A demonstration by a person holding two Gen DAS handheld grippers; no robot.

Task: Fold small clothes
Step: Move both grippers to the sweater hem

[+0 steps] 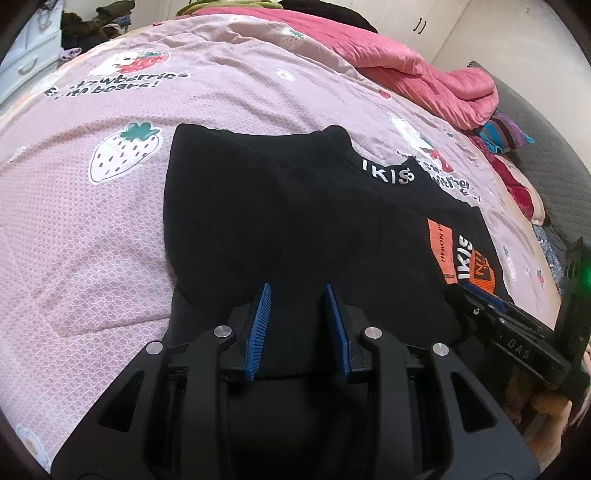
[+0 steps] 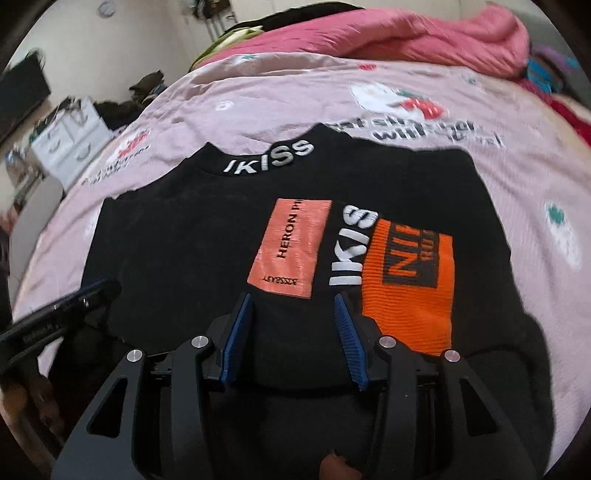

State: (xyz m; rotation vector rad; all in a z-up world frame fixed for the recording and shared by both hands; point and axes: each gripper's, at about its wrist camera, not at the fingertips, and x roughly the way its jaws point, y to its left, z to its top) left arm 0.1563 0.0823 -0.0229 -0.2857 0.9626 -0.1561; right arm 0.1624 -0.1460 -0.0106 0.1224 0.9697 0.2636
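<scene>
A small black shirt [image 1: 280,206] with white "IKISS" lettering at the collar and orange patches lies on the pink bedspread; it also shows in the right wrist view [image 2: 177,236]. Its left side is folded over the body. My left gripper [image 1: 297,291] is open, low over the shirt's near left part, holding nothing. My right gripper [image 2: 293,301] is open over the shirt's near edge, just below the orange patches [image 2: 406,277], holding nothing. The right gripper also shows at the right edge of the left wrist view [image 1: 509,325], and the left gripper at the left edge of the right wrist view [image 2: 66,310].
The pink strawberry-print bedspread [image 1: 92,229] covers the bed. A rolled pink quilt [image 1: 424,74] lies along the far right side. White drawers [image 2: 70,144] and dark clutter stand beyond the bed's left edge. A cupboard [image 1: 424,26] stands behind.
</scene>
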